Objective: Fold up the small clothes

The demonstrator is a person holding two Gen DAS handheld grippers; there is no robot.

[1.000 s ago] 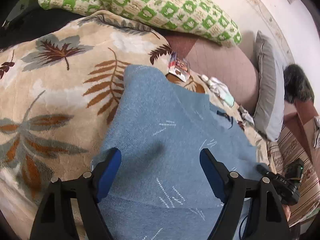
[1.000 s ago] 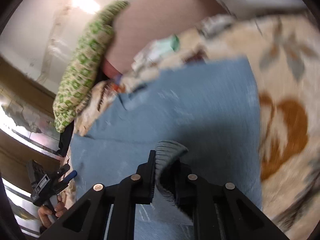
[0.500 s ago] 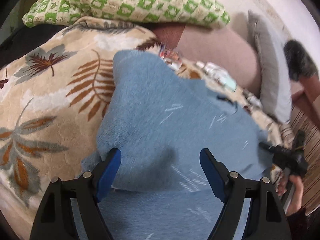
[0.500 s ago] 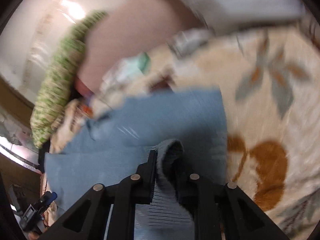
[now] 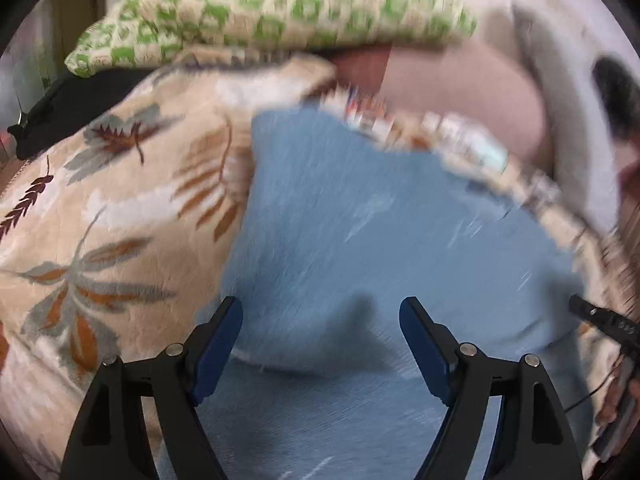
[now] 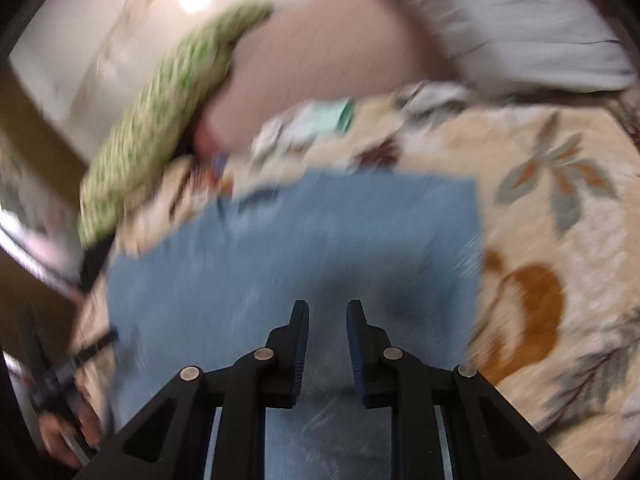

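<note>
on leaf-print blanket (image 5: 120,208): blue knit garment (image 5: 360,240), no legible writing.

The left gripper (image 5: 321,314) is hovering wide open above the blue garment (image 5: 360,220); the right gripper (image 6: 327,312) is hanging over it, narrowly parted and empty.

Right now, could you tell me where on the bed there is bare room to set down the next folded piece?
Free: the leaf-print blanket left of the blue sweater in the left wrist view, and again beyond its far edge in the right wrist view. Crowded: the strip of small packets between the sweater and the pink pillow.
</note>
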